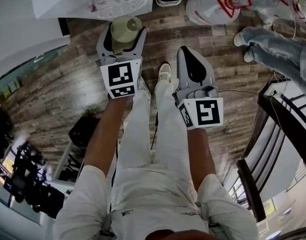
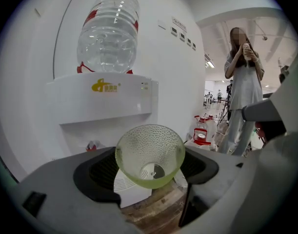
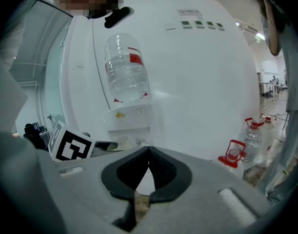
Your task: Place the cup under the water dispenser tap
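Left gripper (image 1: 123,32): fingers clamp the green cup (image 2: 149,152) by its sides, facing the water dispenser (image 2: 105,101). Right gripper (image 3: 148,152): fingers closed, nothing between.

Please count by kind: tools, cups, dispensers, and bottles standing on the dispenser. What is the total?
Tools: 2, the left tool and the right tool
Cups: 1, the cup in the left tool
Dispensers: 1, the dispenser
Bottles on it: 1, the bottle
Total: 5

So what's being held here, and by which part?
The left hand-held gripper grips the green cup by its sides; the right hand-held gripper holds nothing.
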Demonstrator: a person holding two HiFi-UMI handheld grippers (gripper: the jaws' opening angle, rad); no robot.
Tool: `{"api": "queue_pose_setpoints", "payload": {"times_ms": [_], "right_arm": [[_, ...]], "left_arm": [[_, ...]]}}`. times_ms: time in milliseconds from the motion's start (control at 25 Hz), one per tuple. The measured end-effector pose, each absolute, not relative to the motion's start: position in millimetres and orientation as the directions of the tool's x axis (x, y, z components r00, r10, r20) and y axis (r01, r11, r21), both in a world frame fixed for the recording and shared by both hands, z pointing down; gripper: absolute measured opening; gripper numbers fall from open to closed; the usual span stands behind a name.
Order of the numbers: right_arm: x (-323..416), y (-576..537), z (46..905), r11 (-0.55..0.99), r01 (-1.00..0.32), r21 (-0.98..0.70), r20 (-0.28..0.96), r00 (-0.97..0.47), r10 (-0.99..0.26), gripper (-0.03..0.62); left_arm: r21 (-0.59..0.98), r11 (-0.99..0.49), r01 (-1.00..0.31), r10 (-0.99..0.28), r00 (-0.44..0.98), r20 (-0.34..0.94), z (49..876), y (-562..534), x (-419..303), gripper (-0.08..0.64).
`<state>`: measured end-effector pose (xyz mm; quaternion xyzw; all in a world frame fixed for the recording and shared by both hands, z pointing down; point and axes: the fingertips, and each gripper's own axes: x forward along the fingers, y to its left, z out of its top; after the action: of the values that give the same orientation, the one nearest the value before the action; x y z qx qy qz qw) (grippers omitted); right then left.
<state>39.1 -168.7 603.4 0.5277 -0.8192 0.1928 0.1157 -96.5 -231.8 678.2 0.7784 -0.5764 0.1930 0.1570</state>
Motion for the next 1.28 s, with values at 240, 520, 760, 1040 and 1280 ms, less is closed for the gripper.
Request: {"api": "queue_pose_setpoints", "payload": {"times_ms": [240,520,760,1040,1280], "right_arm": [[48,-168,619,0.359,-0.910,-0.206,0.399,-0.413,-0.818,-0.002],[52,-170,636,0.347,-0.912,-0.219,0.408,-0.409,-0.816,-0.002],[55,-172,646,0.354,-0.910,-0.217,0.423,-0.414,-0.806,-0.002],[58,-180,659,0.344,-0.913,-0.218,0.437,-0.407,-0.802,-0.002],[63,-186,671,0.329,-0.917,-0.224,0.449,-0.397,-0.801,-0.002]], "left_arm": [[0.018,-0.284,-0.959,-0.837,0.257,0.484,711,-249,-93,0.376],[-0.007,-0.308,-0.951,-0.835,0.267,0.482,747,-271,-92,0.376],[-0.050,-0.329,-0.943,-0.814,0.257,0.521,784,-281,-95,0.376],[-0.066,-0.319,-0.946,-0.795,0.228,0.562,825,-293,-100,0.376],[-0.096,-0.326,-0.940,-0.792,0.217,0.570,847,-312,-104,0.376]]}}
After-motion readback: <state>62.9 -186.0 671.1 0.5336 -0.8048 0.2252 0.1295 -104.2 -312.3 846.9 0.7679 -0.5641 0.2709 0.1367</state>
